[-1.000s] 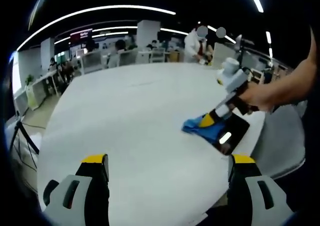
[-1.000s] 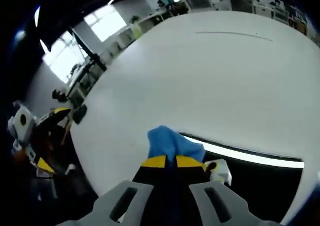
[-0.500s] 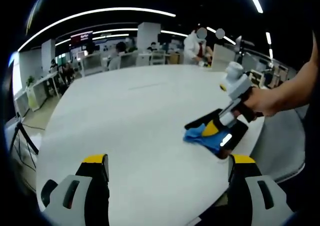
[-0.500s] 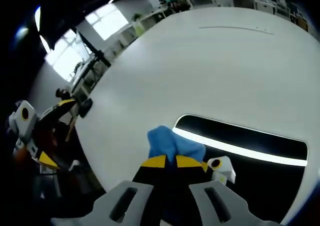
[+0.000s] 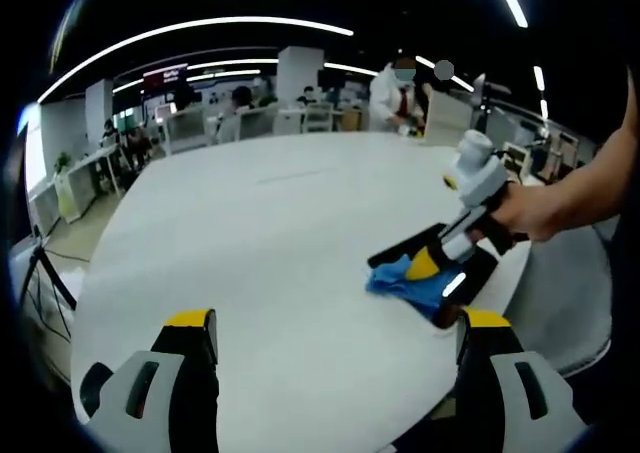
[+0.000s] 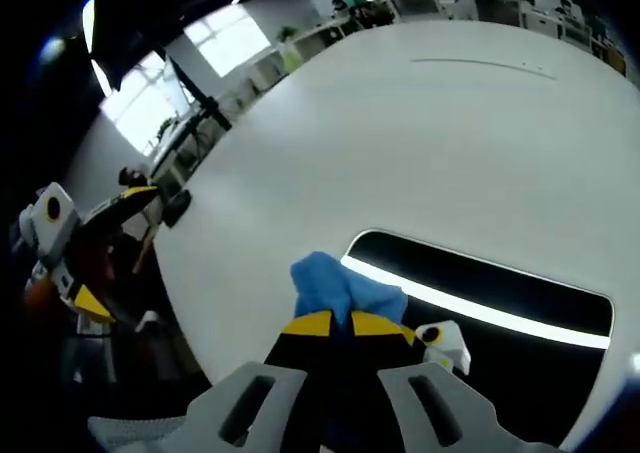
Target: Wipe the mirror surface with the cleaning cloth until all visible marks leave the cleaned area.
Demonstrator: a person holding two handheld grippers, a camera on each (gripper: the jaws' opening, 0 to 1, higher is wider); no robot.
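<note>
In the left gripper view, the left gripper (image 5: 335,348) hangs above the white table (image 5: 250,233) with its jaws spread wide and nothing between them. Across the table the right gripper (image 5: 428,262), held in a person's hand (image 5: 525,213), presses the blue cleaning cloth (image 5: 405,283) onto the near end of the dark mirror (image 5: 470,271), which lies flat near the table's edge.

In the right gripper view, the right gripper (image 6: 332,322) is clamped tight on the cleaning cloth (image 6: 335,288), which touches the mirror (image 6: 500,308) at its end (a bright ceiling light reflects along it). The left gripper (image 6: 90,238) sits off the table's edge.
</note>
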